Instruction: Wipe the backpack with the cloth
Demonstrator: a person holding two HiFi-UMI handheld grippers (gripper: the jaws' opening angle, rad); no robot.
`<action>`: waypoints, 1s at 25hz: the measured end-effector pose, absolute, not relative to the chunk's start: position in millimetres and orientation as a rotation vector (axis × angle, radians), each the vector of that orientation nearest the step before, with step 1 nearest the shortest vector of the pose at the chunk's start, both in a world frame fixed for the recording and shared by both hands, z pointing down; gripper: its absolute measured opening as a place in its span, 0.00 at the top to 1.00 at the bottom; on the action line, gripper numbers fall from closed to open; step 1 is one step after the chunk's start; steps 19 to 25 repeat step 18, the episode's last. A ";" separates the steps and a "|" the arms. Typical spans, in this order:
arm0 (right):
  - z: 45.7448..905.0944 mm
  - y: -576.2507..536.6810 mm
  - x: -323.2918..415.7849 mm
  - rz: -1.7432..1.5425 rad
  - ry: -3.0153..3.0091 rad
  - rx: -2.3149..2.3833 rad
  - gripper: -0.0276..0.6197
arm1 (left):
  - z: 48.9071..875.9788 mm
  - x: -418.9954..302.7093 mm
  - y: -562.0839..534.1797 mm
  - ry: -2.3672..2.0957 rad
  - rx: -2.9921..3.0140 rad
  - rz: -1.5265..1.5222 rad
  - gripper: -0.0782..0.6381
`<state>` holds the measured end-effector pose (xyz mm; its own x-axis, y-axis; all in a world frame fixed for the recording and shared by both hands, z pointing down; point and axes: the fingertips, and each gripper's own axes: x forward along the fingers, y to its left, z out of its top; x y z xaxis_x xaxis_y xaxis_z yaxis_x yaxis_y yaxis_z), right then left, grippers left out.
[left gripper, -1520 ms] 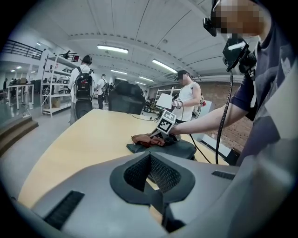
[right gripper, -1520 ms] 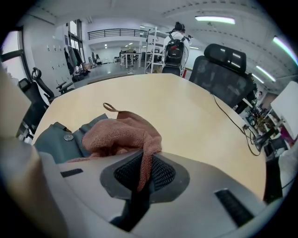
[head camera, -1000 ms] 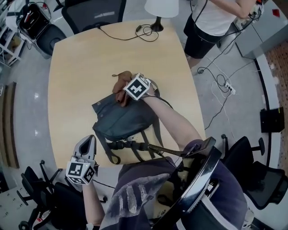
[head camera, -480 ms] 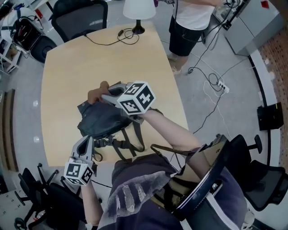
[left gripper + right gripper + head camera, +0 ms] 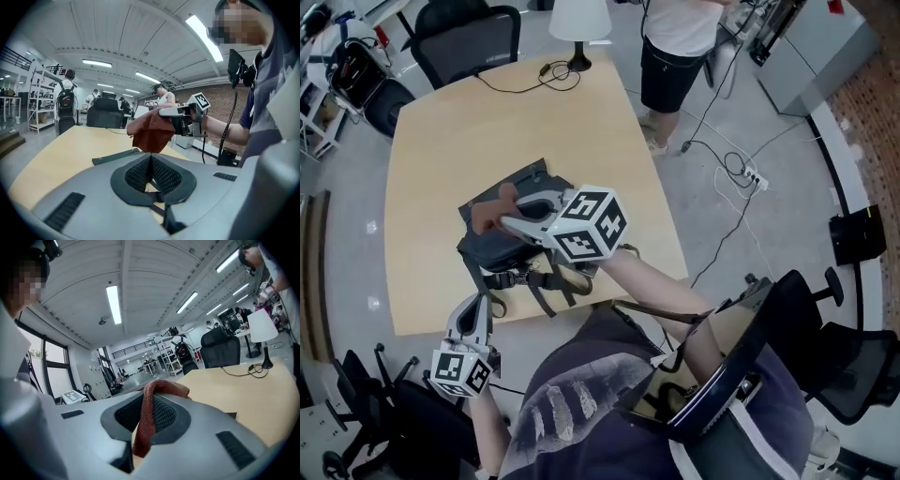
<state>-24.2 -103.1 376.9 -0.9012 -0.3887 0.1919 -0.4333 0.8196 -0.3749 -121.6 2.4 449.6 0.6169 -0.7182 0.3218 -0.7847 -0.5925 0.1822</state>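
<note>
Right gripper (image 5: 511, 217): jaws clamped on the rust-brown cloth (image 5: 485, 214), at middle left of the head view.
Left gripper (image 5: 476, 305): jaws pressed together with nothing between them, low at the lower left, by the table's near edge.
Cloth: a fold hangs down between the right jaws, over the backpack's upper-left corner; can't tell if they touch.
Backpack (image 5: 502, 248): dark grey, lying on the light wooden table (image 5: 441, 131), straps trailing toward the near edge.
</note>
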 end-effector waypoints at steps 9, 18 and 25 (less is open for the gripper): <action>393.0 -5.1 -60.0 0.717 -2.826 0.774 0.91 | 432.0 -171.7 85.9 -1.071 2.562 0.106 0.88; 398.9 101.1 -30.5 0.952 -2.790 0.815 0.91 | 421.2 -144.1 154.9 -0.942 2.570 0.078 0.88; 398.9 101.1 -30.5 0.952 -2.790 0.815 0.91 | 421.2 -144.1 154.9 -0.942 2.570 0.078 0.88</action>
